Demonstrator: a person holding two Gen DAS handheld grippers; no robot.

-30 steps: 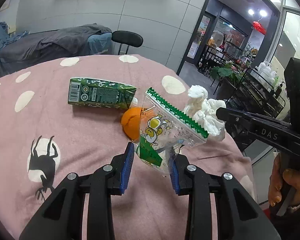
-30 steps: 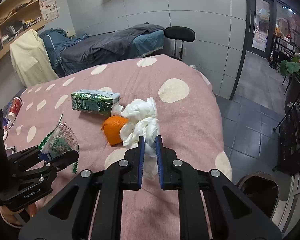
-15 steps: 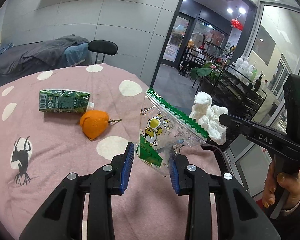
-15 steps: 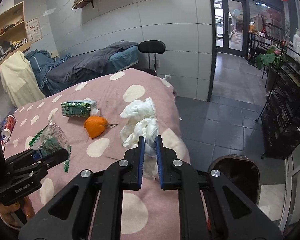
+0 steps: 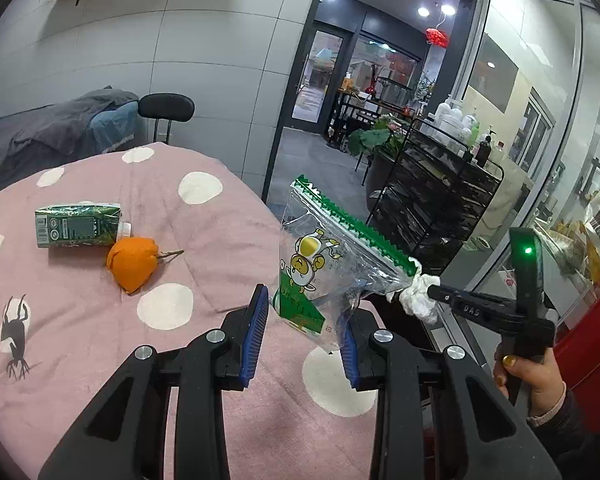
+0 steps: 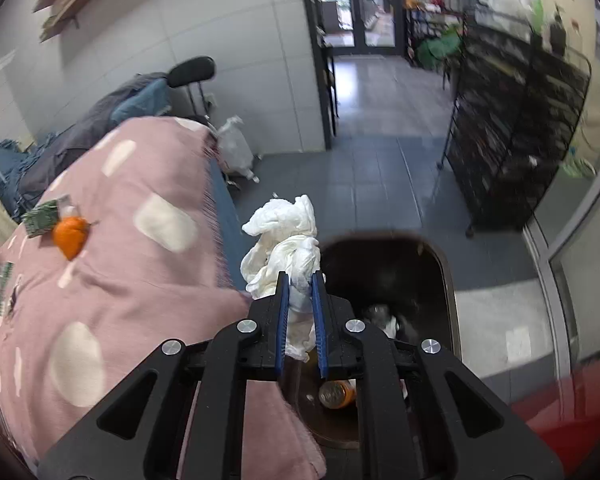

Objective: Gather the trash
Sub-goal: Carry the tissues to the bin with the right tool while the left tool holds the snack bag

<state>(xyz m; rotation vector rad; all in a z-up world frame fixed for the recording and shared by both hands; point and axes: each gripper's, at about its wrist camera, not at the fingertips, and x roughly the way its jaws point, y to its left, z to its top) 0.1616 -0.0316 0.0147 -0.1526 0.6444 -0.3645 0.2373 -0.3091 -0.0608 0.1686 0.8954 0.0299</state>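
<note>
My left gripper [image 5: 302, 320] holds a clear plastic snack bag with a green zip edge [image 5: 328, 256] above the pink table's right side. Its jaws stand fairly wide, with the bag's lower corner against the right pad. My right gripper [image 6: 300, 300] is shut on a crumpled white tissue [image 6: 284, 240] and hangs over a dark trash bin [image 6: 384, 280] on the floor beside the table. The right gripper also shows in the left wrist view [image 5: 440, 296] with the tissue [image 5: 414, 294]. A green drink carton [image 5: 78, 226] and an orange peel [image 5: 132, 264] lie on the table.
The pink polka-dot tablecloth [image 5: 100, 320] covers the table. The bin holds a bottle [image 6: 334, 396] and other trash. A black wire shelf [image 6: 520, 128] stands on the right, a black chair [image 5: 166, 108] behind the table. Tiled floor lies beyond the bin.
Both grippers have swung right, away from the carton and peel. The right gripper with the tissue has moved off the table's edge and now tilts down over the bin.
</note>
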